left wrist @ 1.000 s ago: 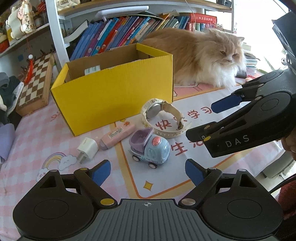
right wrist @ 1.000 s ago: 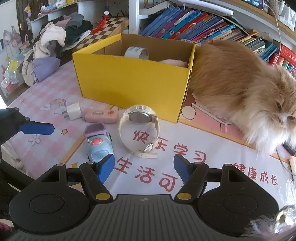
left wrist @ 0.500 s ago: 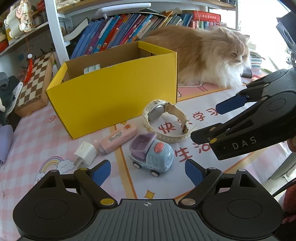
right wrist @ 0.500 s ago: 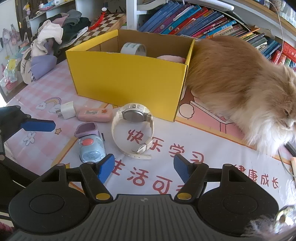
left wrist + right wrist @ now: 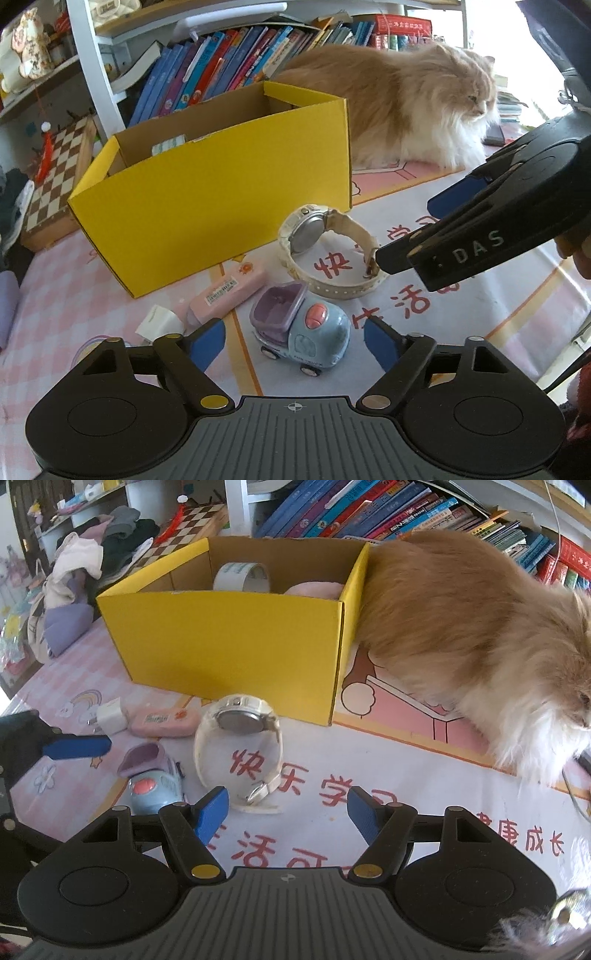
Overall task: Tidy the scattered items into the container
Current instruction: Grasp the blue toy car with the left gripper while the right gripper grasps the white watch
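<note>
A yellow cardboard box (image 5: 207,206) stands open on the table; it also shows in the right wrist view (image 5: 229,642), with a tape roll (image 5: 242,576) and a pink item (image 5: 314,589) inside. In front of it lie a white watch (image 5: 325,251), a blue toy truck (image 5: 303,336), a pink eraser (image 5: 225,291) and a white charger plug (image 5: 159,325). My left gripper (image 5: 293,343) is open, with the truck between its fingers. My right gripper (image 5: 288,814) is open and empty, just short of the watch (image 5: 240,746).
A long-haired orange cat (image 5: 461,627) lies right of the box. Shelves of books (image 5: 229,70) stand behind. A chessboard (image 5: 55,173) and a clothes pile (image 5: 81,576) sit at the left. A printed mat (image 5: 406,794) covers the table.
Both grippers have moved forward toward the items. The truck now sits between my left gripper's fingers, and the watch is closer to my right gripper. The cat turned its head.
</note>
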{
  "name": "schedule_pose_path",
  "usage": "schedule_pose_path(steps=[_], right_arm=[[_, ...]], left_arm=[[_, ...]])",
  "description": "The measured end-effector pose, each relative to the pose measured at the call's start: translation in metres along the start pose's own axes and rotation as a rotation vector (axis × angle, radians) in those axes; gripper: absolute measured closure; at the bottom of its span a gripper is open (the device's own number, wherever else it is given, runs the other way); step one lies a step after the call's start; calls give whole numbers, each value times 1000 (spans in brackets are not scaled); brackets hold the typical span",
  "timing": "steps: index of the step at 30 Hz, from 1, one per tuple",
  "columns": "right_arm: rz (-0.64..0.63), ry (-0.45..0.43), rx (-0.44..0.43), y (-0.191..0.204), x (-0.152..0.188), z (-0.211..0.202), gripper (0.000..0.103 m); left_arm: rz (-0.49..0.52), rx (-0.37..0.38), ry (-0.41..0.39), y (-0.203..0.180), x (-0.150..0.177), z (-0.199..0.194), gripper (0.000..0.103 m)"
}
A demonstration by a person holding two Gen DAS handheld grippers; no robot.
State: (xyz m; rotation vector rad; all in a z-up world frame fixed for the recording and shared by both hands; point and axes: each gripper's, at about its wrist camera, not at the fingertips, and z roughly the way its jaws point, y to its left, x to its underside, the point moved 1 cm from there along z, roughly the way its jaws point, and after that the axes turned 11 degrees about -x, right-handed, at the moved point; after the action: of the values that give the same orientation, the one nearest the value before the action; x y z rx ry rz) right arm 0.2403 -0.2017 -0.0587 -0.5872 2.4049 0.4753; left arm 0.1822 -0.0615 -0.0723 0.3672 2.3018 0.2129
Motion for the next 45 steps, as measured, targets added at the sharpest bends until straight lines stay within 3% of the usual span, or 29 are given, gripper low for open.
schedule_pose_path(steps=[3, 6, 7, 14, 27, 45], right_arm=[[-17, -5, -6, 1, -3, 0, 33], [-20, 0, -19, 1, -6, 2, 32], [-19, 5, -26, 1, -6, 4, 32], [-35, 36, -67, 6, -10, 14, 31], [-42, 89, -92, 17, -24, 49, 27], [-51, 103, -71, 20, -30, 62, 42]], left_arm=[[9, 7, 8, -1, -1, 6, 25], [11, 33, 34, 1, -1, 13, 39], [4, 37, 39, 2, -1, 14, 40], [-49, 65, 70, 13, 2, 16, 41], [-164, -13, 112, 44, 15, 3, 41], [-172, -4, 110, 51, 15, 1, 41]])
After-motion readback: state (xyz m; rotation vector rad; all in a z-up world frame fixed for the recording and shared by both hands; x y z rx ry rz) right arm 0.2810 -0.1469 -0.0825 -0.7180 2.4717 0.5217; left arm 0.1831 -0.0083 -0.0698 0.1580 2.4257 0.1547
